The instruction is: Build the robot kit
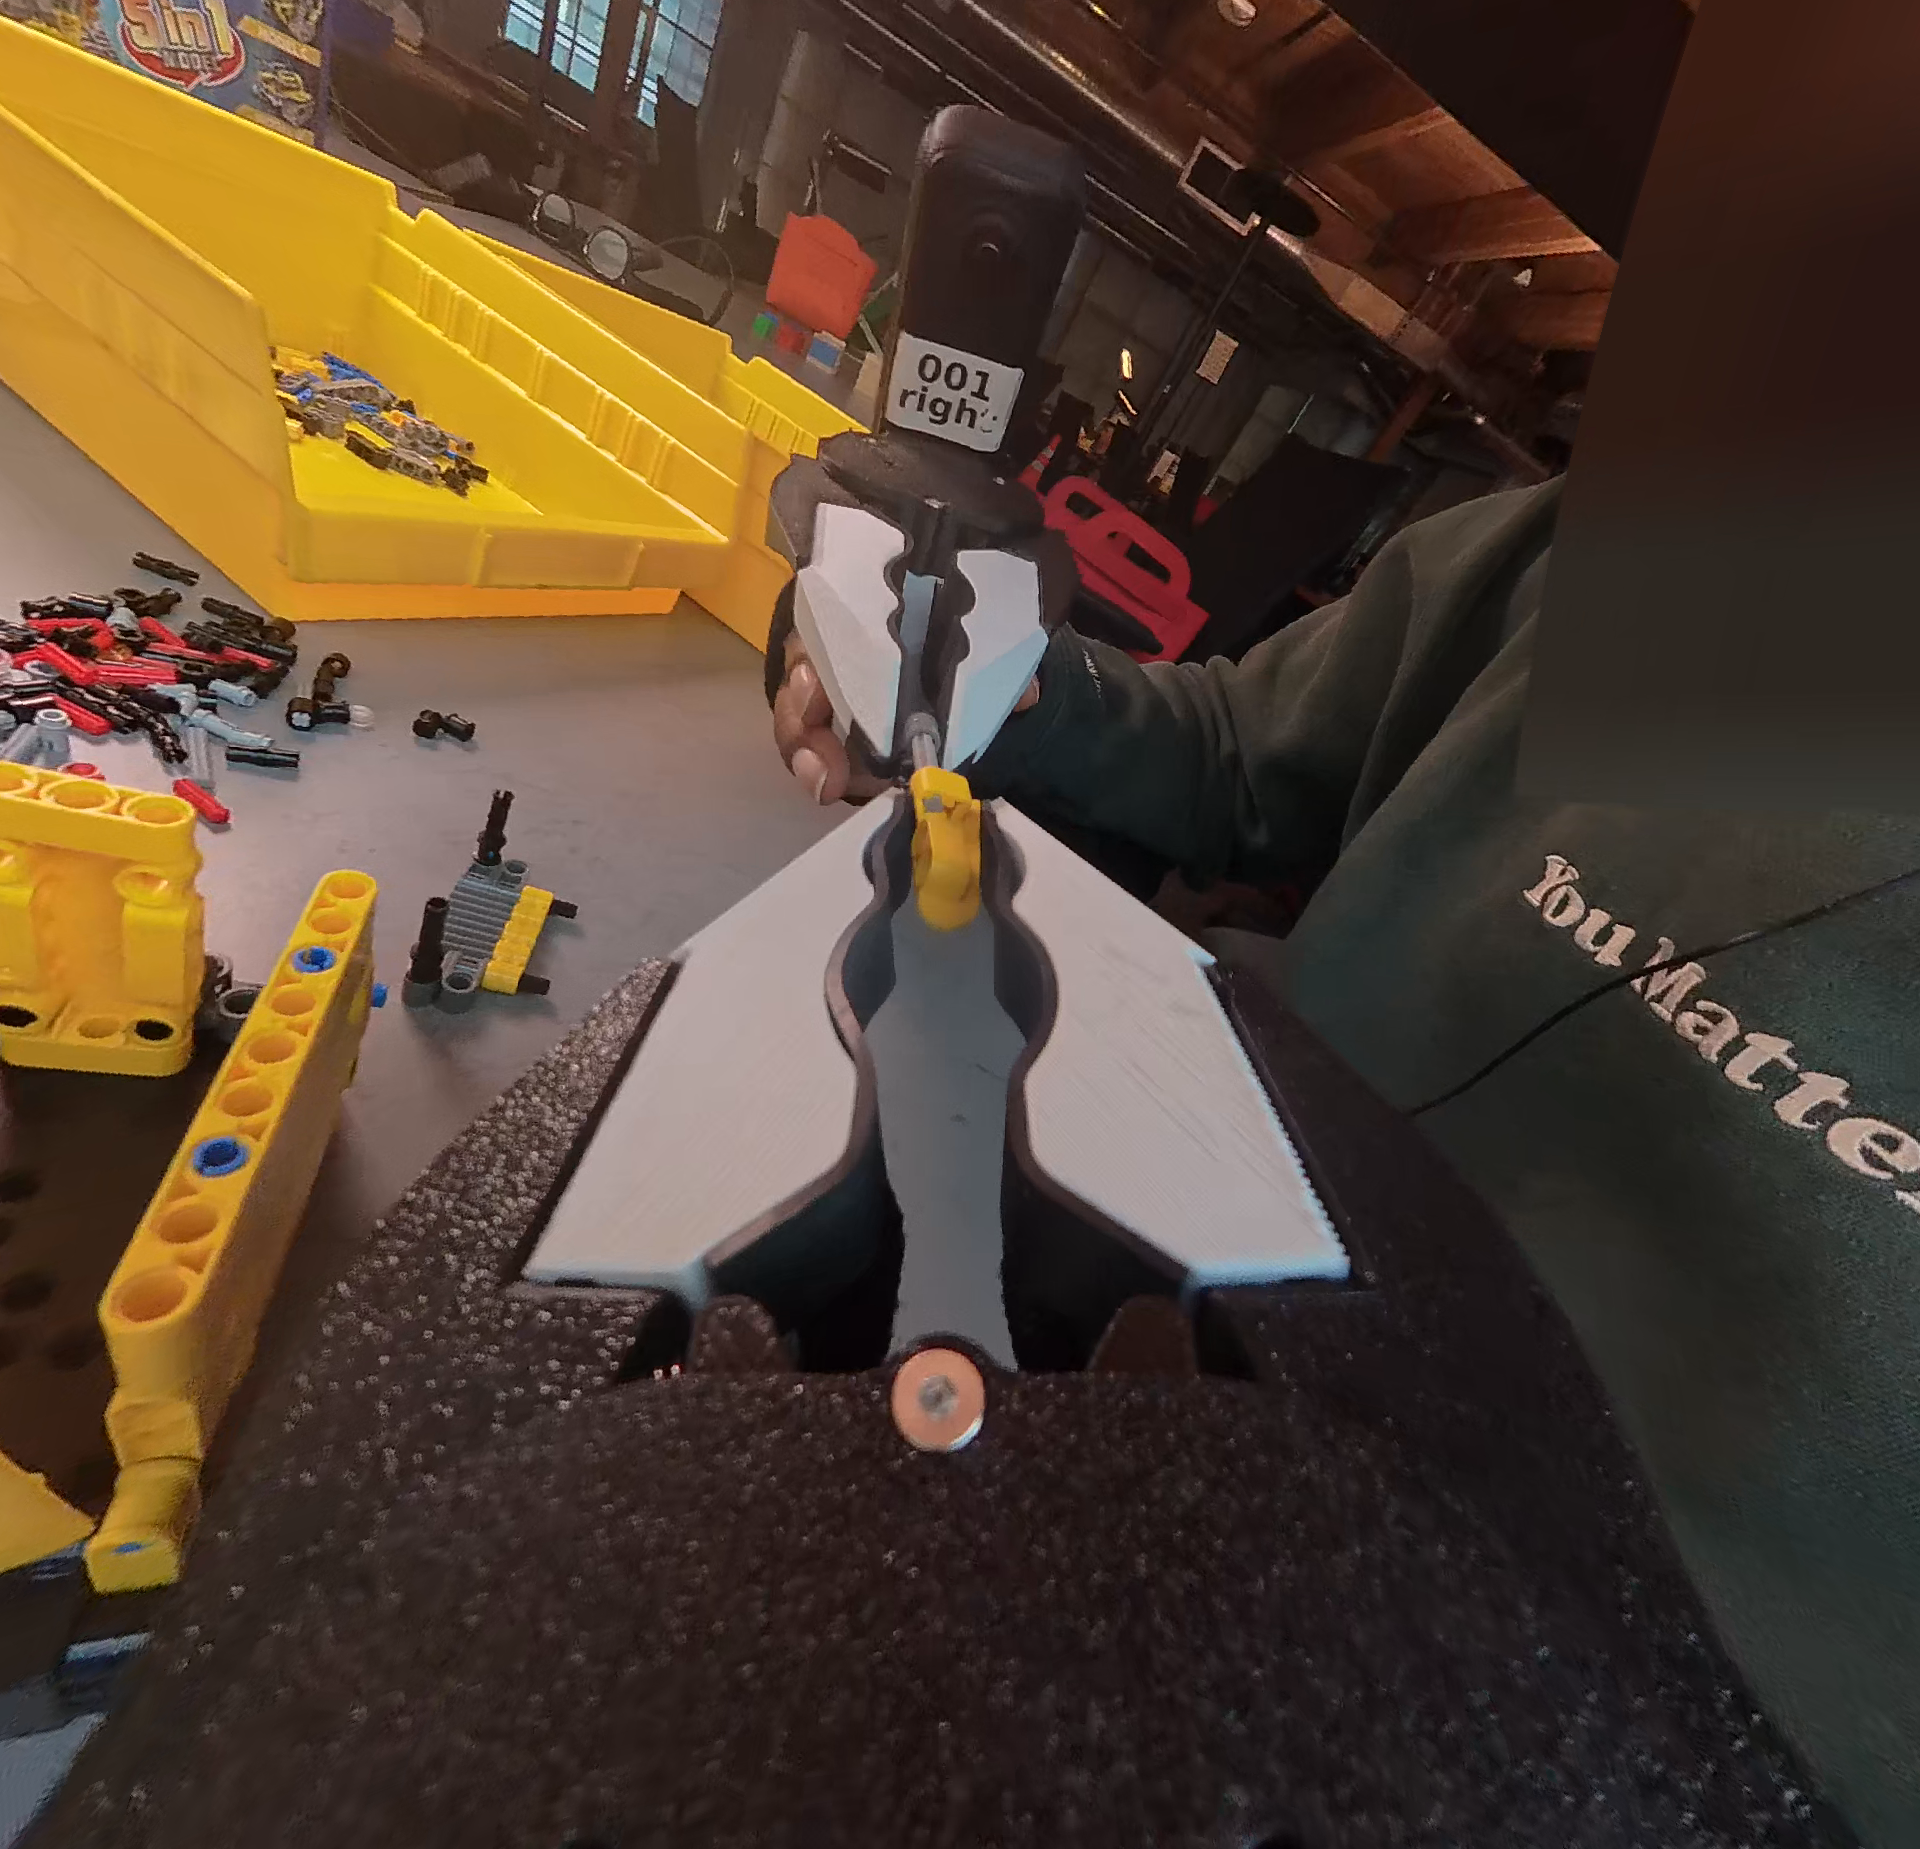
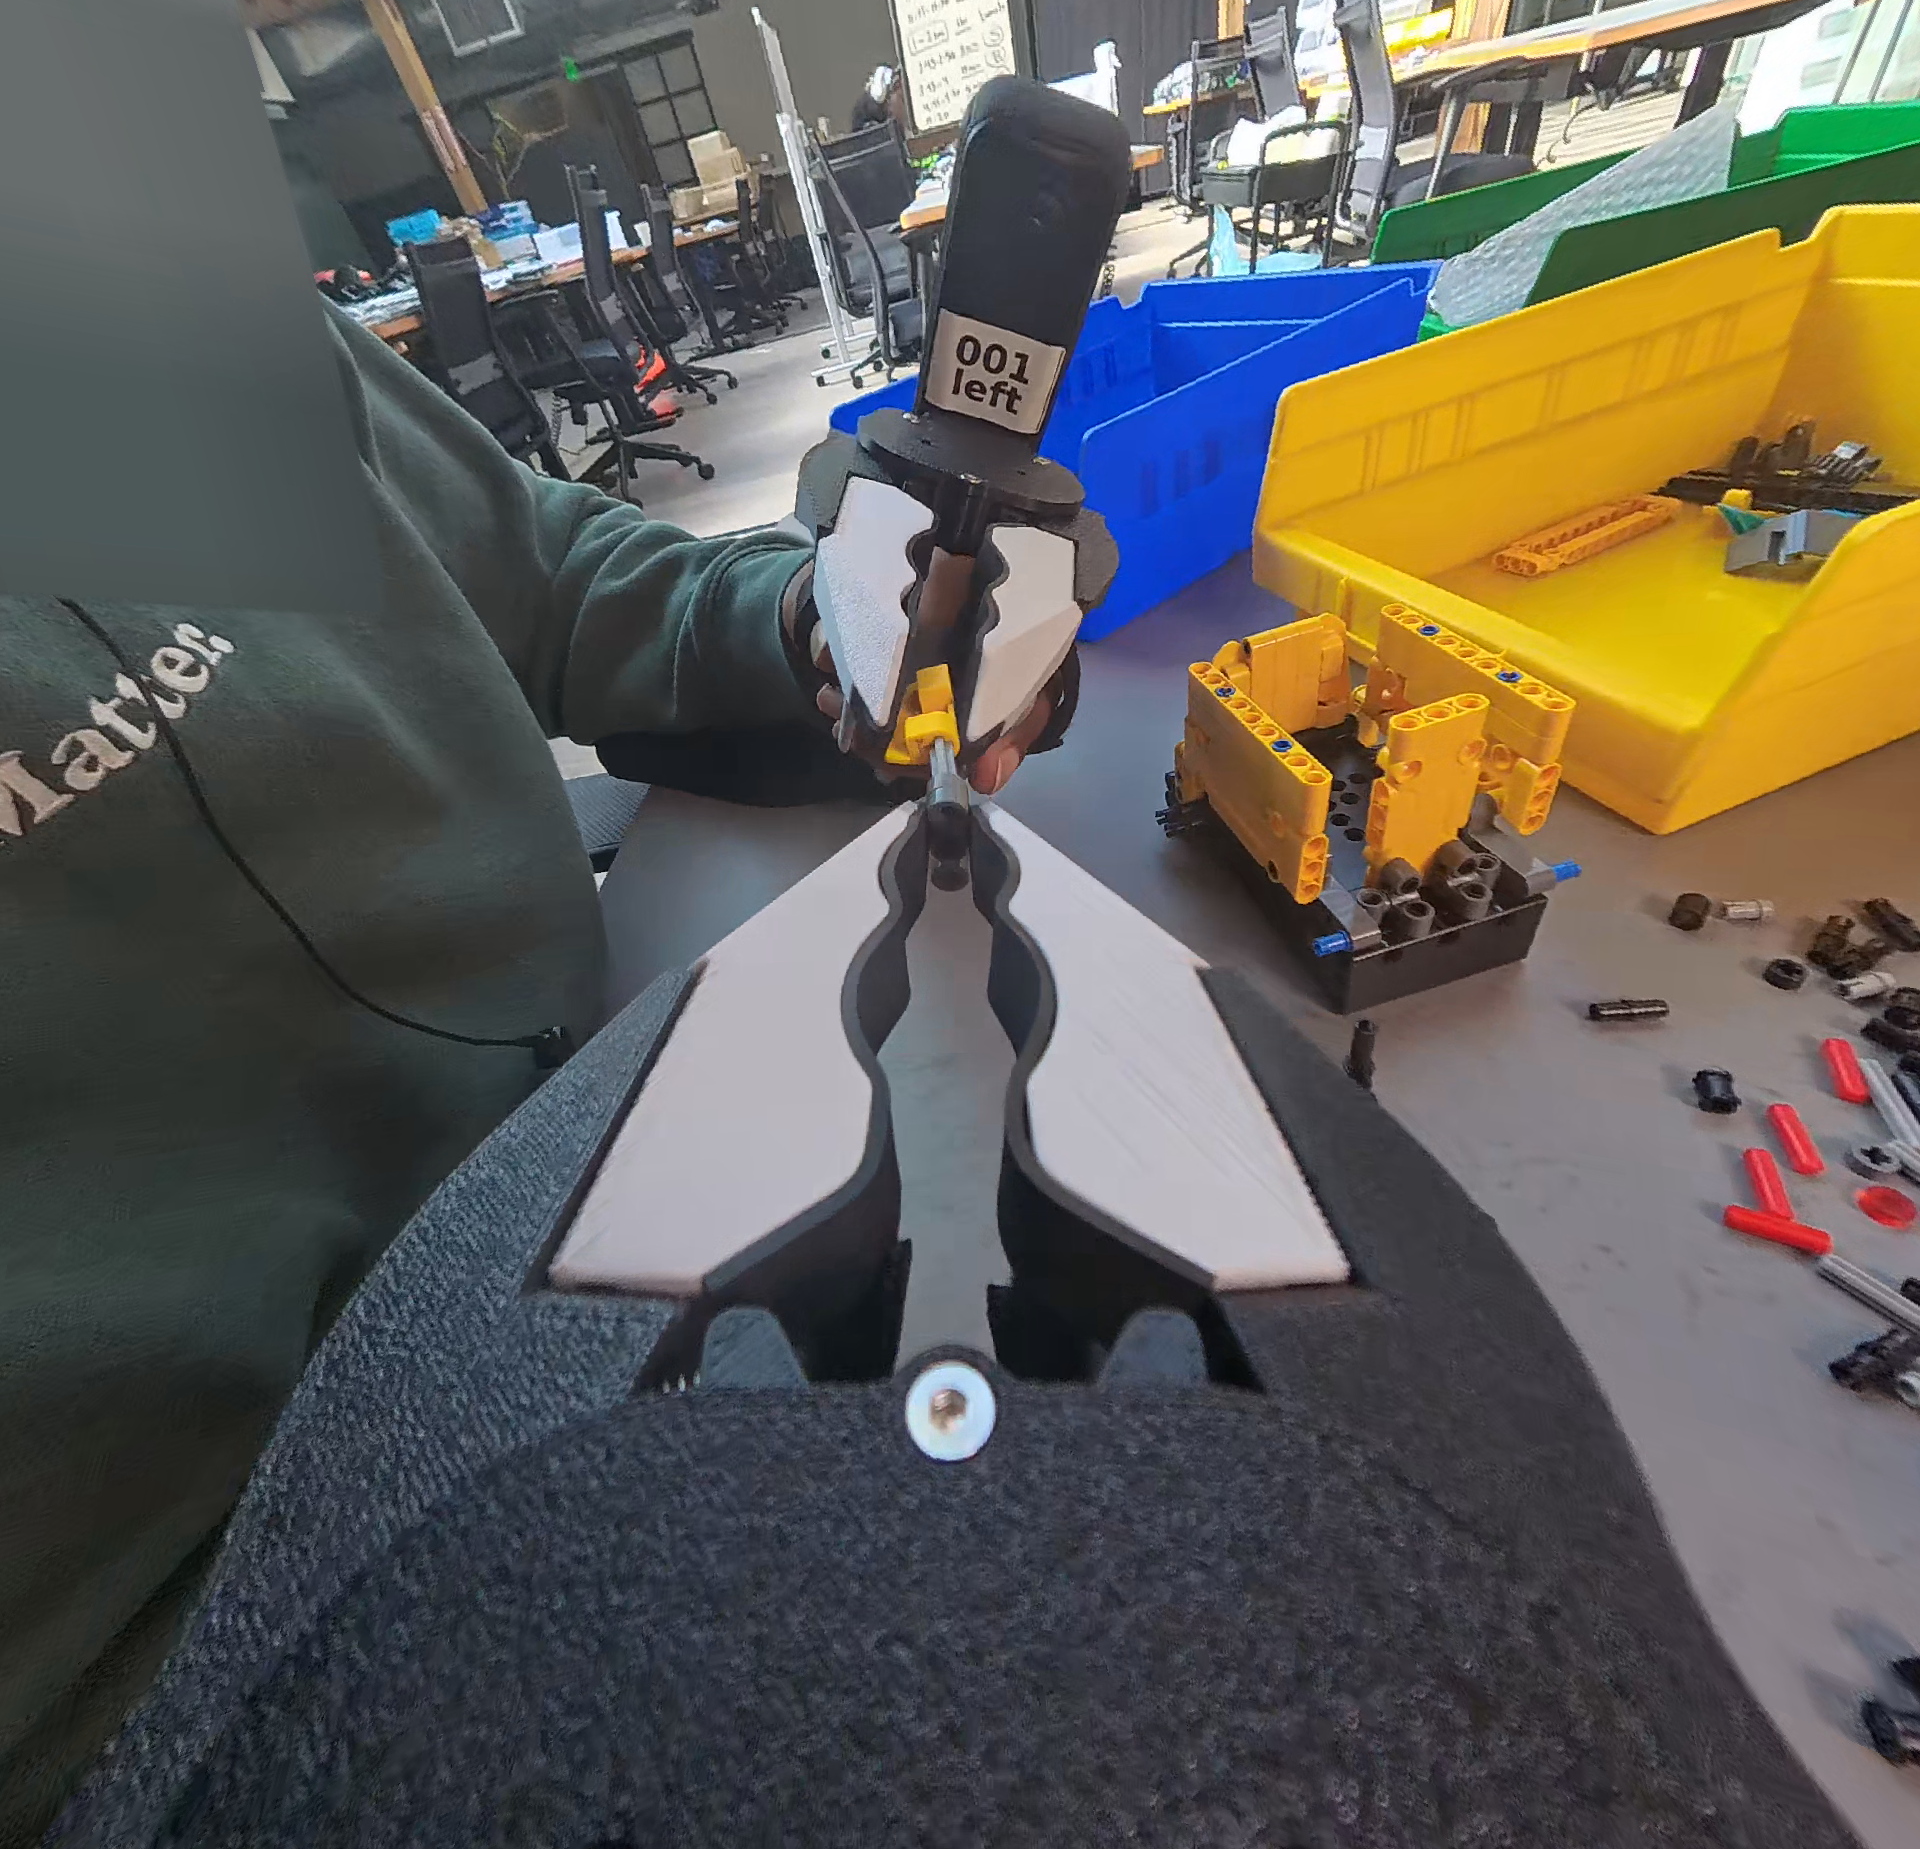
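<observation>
Workshop benches and office chairs fill the background behind a grey table (image 2: 1558,1124) scattered with small construction-toy pieces. Raised above the table's near edge, two hand-held grippers meet tip to tip. The left gripper (image 1: 940,812) is clamped on a small yellow connector (image 1: 943,854). The right gripper (image 2: 948,812) is clamped on a thin grey axle (image 2: 945,771), whose long axis runs straight from one claw to the other, its far end touching the connector. A partly built yellow and black model (image 2: 1371,812) sits on the table to the right, before a yellow bin (image 2: 1558,449) and a blue bin (image 2: 1195,397). Loose red and black pins (image 1: 135,656) lie nearby.
</observation>
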The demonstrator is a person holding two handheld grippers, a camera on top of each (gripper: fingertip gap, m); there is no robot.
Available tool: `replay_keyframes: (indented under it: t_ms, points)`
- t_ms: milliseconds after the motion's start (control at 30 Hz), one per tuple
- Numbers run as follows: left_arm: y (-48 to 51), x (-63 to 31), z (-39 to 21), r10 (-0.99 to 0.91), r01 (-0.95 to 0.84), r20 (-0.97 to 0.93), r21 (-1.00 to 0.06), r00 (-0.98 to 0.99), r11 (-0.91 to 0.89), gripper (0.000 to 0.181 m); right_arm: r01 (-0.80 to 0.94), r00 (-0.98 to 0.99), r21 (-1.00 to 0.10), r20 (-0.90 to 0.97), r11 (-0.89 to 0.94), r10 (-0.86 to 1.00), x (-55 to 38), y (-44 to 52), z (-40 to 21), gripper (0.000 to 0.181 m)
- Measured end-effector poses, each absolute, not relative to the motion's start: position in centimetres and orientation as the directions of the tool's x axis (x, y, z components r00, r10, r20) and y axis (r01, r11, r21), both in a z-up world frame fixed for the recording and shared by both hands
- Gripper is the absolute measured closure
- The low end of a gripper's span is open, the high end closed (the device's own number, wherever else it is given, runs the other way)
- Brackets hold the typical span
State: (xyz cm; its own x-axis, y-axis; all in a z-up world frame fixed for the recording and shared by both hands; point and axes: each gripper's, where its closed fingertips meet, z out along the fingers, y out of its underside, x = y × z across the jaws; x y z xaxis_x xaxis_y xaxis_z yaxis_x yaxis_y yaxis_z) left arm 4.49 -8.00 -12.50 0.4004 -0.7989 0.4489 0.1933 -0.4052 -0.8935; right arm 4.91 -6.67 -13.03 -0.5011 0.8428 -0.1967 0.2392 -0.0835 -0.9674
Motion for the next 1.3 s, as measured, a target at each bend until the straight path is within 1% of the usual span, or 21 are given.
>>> replay_keyframes:
  t_ms: [200, 433, 600, 767, 933, 1000, 1167, 1300]
  points:
    - [-8.5, 5.0, -13.1, -0.813, 0.116, 0.420, -0.905, 0.403, -0.410, 0.170, 0.263, -0.539, -0.964, -0.184, -0.043, 0.822, 5.4, -7.3, -13.7, 0.175]
    - [-9.1, 5.5, -14.9, -0.811, -0.056, 0.368, -0.897, 0.455, -0.438, 0.170, 0.314, -0.576, -0.948, -0.141, 0.059, 0.805, 5.8, -8.0, -15.7, 0.175]
    - [-9.3, 5.3, -16.8, -0.794, -0.182, 0.328, -0.862, 0.512, -0.474, 0.172, 0.364, -0.580, -0.921, -0.106, 0.141, 0.808, 5.7, -8.2, -17.3, 0.175]
    - [-9.8, 5.3, -18.4, -0.778, -0.252, 0.348, -0.809, 0.523, -0.532, 0.172, 0.410, -0.589, -0.872, -0.029, 0.268, 0.807, 5.8, -8.6, -19.1, 0.175]
    - [-9.9, 5.2, -20.0, -0.744, -0.274, 0.395, -0.752, 0.540, -0.599, 0.172, 0.452, -0.586, -0.797, 0.074, 0.401, 0.807, 5.7, -8.6, -20.9, 0.175]
    - [-9.9, 5.2, -20.3, -0.729, -0.250, 0.434, -0.741, 0.530, -0.623, 0.173, 0.458, -0.582, -0.783, 0.093, 0.421, 0.808, 5.6, -8.5, -21.2, 0.176]
    - [-9.6, 5.1, -19.3, -0.691, -0.118, 0.569, -0.728, 0.445, -0.675, 0.173, 0.422, -0.562, -0.817, 0.105, 0.393, 0.821, 5.4, -8.2, -20.2, 0.175]
    - [-9.6, 5.3, -19.0, -0.671, -0.070, 0.625, -0.709, 0.399, -0.702, 0.173, 0.405, -0.562, -0.830, 0.105, 0.384, 0.820, 5.5, -8.3, -19.9, 0.175]
